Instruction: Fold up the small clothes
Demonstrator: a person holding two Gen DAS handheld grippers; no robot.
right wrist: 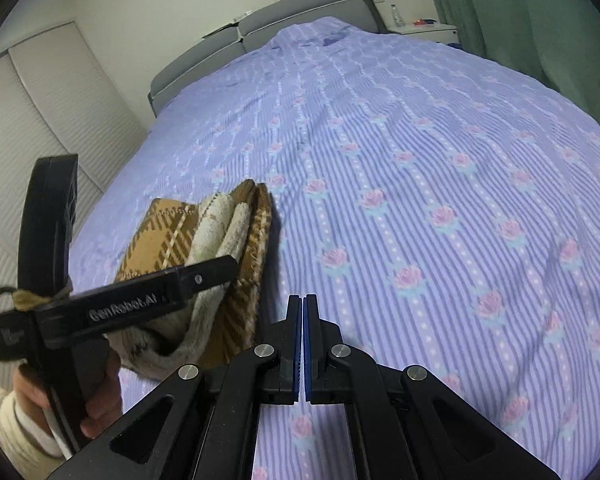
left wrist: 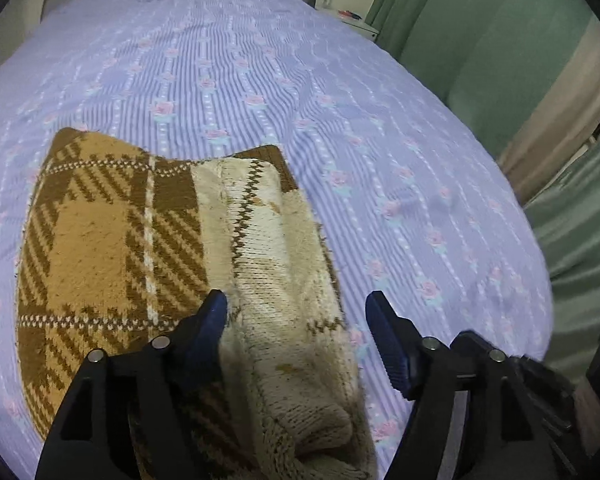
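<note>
A small brown and tan plaid knit garment (left wrist: pixel 108 232) lies on the bed, its right part turned over so the cream inside (left wrist: pixel 268 240) shows. My left gripper (left wrist: pixel 296 308) is open, its jaws wide apart over the near end of the cream fold, with nothing gripped. In the right wrist view the same garment (right wrist: pixel 220 240) lies at the left, with the left gripper's body (right wrist: pixel 140 300) over it. My right gripper (right wrist: pixel 302 300) is shut and empty, above the bedspread just right of the garment.
The bed is covered by a lilac striped spread with pink roses (left wrist: pixel 340 120). A grey headboard (right wrist: pixel 292 12) is at the far end, a white nightstand (right wrist: pixel 424 32) and green curtains (left wrist: pixel 480 28) on the right, and white closet doors (right wrist: pixel 40 112) on the left.
</note>
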